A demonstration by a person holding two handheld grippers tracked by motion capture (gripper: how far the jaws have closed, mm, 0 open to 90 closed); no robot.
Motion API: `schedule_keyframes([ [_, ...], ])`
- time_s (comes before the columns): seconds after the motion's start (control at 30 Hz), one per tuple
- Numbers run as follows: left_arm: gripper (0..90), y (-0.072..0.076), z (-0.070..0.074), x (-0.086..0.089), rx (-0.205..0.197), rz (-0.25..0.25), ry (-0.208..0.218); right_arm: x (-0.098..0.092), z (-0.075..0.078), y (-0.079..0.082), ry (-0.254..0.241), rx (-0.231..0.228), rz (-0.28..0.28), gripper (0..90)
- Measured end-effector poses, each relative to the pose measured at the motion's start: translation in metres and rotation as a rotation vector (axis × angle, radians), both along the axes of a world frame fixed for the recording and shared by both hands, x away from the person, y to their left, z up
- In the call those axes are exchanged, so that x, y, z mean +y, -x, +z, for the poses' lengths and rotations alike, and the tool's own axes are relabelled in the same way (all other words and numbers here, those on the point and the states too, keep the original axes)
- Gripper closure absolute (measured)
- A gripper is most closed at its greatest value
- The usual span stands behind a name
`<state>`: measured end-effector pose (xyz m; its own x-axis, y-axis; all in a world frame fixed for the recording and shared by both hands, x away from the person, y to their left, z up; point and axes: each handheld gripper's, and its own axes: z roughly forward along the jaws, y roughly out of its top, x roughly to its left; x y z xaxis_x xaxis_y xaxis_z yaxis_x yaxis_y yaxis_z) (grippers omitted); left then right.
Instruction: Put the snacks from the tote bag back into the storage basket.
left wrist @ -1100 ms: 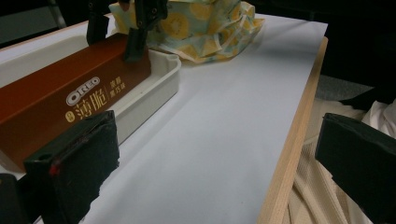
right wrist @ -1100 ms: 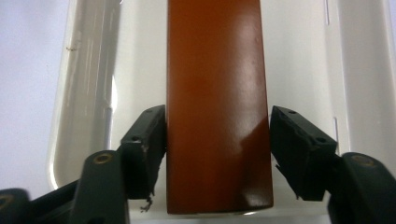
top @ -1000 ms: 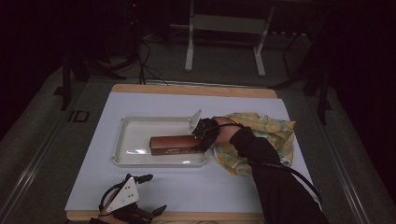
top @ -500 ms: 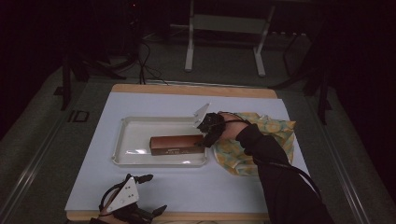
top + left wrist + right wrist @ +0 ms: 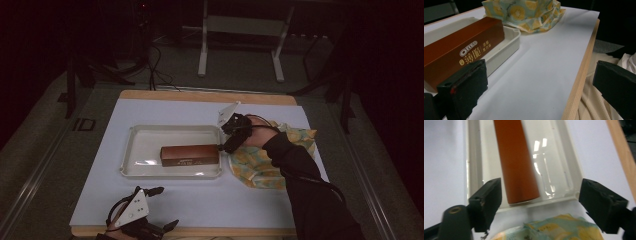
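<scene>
Brown biscuit box [image 5: 190,155] is laid lengthwise in white tray [image 5: 135,150], evidently deposited there. Right hand-held gripper [image 5: 226,145], jaws just opened wide, holds nothing. Left hand-held gripper [image 5: 162,210] is parked open, empty, at worktop [image 5: 210,200] edge.

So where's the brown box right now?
In the high view the brown box lies in the white tray, toward its right end, beside the yellow cloth.
</scene>
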<state>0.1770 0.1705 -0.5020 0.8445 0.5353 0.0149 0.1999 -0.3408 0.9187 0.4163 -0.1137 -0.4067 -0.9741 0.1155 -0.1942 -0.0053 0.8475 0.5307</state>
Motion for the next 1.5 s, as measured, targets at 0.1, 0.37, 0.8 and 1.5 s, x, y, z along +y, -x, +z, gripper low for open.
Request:
schedule_keyframes([
  [0.1, 0.0, 0.0, 0.0, 0.0, 0.0, -0.002, -0.003, -0.007, 0.003, -0.002, -0.018, -0.003, -0.034, 14.1],
  [0.37, 0.0, 0.0, 0.0, 0.0, 0.004, -0.001, -0.002, -0.027, 0.004, -0.01, -0.039, -0.018, -0.105, 13.0],
  [0.8, 0.0, -0.001, 0.0, -0.001, 0.006, -0.001, 0.002, -0.066, 0.006, -0.018, -0.141, -0.04, -0.303, 13.2],
  [1.5, 0.0, -0.001, 0.0, -0.001, 0.009, -0.002, -0.001, -0.114, -0.004, 0.0, -0.317, -0.108, -0.578, 13.2],
])
